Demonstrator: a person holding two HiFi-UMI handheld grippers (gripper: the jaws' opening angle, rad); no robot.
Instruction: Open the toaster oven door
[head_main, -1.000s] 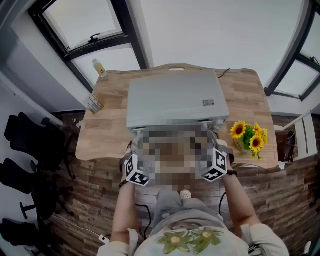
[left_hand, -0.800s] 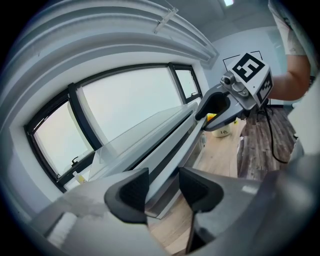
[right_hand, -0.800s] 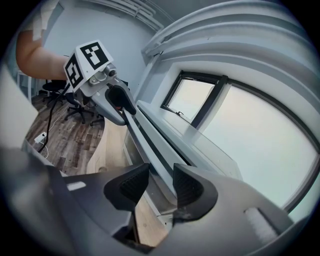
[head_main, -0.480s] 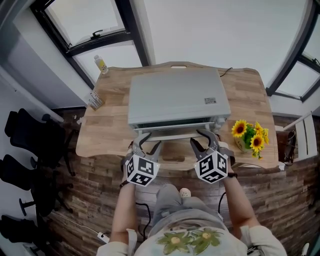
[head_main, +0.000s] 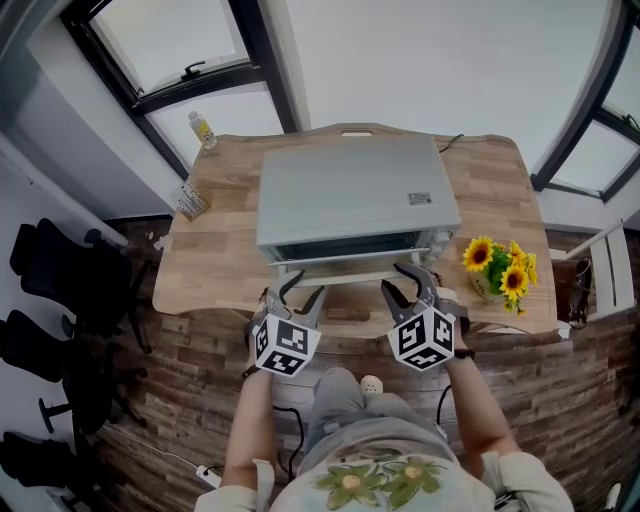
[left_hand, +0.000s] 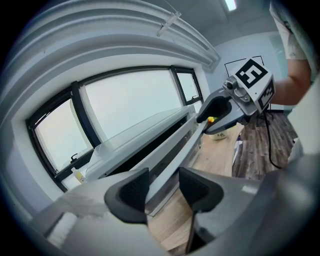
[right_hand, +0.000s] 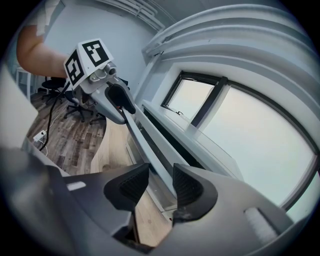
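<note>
Head view from above the person, steeply down onto the table (head_main: 205, 285), toaster oven (head_main: 350, 190), left gripper (head_main: 300, 287) and right gripper (head_main: 403, 282). Each gripper view very near, low at the oven's front, sighting along the door handle (left_hand: 187, 147) toward the other gripper. Shared by all three: handle, oven front, table edge.

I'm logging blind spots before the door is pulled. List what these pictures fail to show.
- Door face and inside of the toaster oven: in the head view, hidden beneath its own top; both gripper views catch only a slanted edge.
- Text of the label on the oven's top: head view, too small to read.
- Print on the bottle and the small packet: head view, too small to read.
</note>
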